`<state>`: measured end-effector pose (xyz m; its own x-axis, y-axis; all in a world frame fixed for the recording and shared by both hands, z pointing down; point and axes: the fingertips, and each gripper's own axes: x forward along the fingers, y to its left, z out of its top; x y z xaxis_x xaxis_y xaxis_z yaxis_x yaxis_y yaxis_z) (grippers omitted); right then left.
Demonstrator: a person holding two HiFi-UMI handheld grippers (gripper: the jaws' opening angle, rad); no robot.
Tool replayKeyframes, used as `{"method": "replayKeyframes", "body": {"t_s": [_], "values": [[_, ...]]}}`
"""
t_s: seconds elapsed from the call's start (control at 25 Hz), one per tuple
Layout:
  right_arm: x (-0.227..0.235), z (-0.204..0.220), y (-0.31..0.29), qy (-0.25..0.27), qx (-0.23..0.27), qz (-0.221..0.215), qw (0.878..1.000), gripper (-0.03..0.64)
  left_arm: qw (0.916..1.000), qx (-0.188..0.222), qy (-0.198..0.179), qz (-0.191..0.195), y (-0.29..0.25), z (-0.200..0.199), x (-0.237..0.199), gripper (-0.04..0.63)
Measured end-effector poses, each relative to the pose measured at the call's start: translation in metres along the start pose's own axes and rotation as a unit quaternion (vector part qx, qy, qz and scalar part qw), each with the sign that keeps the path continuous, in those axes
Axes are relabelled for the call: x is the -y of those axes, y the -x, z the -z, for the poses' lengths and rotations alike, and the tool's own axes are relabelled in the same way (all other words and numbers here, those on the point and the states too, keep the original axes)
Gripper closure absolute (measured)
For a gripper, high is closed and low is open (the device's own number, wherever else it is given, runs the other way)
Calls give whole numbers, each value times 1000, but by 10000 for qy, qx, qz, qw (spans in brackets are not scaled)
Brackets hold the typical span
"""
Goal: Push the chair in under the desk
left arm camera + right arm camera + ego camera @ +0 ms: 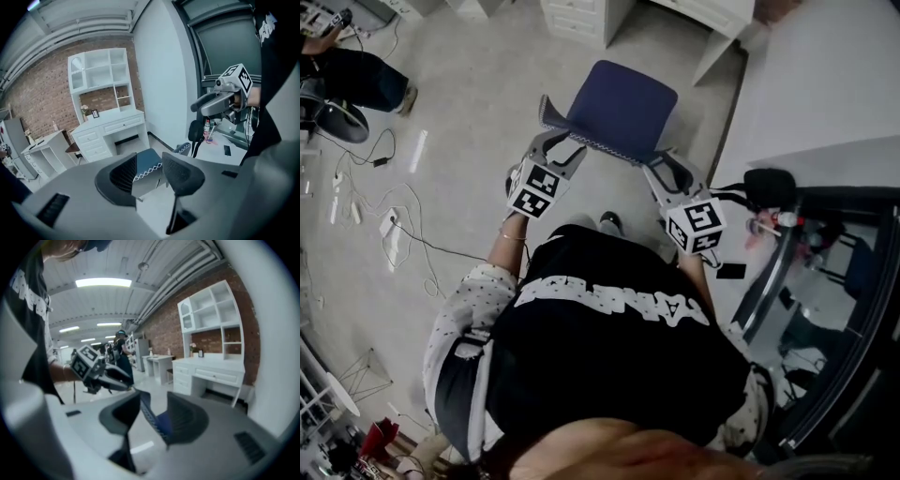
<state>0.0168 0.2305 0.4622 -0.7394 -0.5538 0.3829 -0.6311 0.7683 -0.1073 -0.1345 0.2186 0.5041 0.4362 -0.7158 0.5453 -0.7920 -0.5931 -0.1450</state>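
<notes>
The chair point(621, 114) has a dark blue seat and a low backrest edged with white zigzag stitching point(592, 142); it stands on the floor, its seat toward the white desk point(581, 19). My left gripper point(551, 133) is at the left end of the backrest and my right gripper point(661, 161) at the right end. In the left gripper view the backrest point(149, 165) lies between the spread jaws of the left gripper point(147, 171) with a gap showing. The right gripper point(152, 417) likewise straddles the stitched edge point(149, 416) without pressing on it. The white desk point(110, 129) stands beyond.
Cables and a power strip point(394, 225) lie on the floor at left. A person's leg point(352, 77) is at the top left. A black-framed glass table point(825, 272) with small bottles point(773, 221) stands at right, next to a white partition point(825, 84).
</notes>
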Motion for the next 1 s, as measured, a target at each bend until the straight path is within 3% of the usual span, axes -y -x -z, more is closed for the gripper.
{"method": "replayKeyframes", "body": {"t_s": [0.2, 0.4, 0.68, 1.0], "values": [[2, 14, -18, 47, -332, -129, 9994, 426, 9994, -300, -158, 50, -17, 13, -12, 383], [-1, 36, -44, 210, -870, -232, 9957, 414, 9948, -802, -563, 295, -32, 33, -25, 364], [-8, 60, -73, 380, -1454, -252, 9883, 407, 9777, -1432, -1319, 792, -41, 63, -26, 356], [-3, 92, -90, 791, -2187, -35, 9726, 405, 9635, -1620, -1851, 1059, -62, 77, -29, 353]]}}
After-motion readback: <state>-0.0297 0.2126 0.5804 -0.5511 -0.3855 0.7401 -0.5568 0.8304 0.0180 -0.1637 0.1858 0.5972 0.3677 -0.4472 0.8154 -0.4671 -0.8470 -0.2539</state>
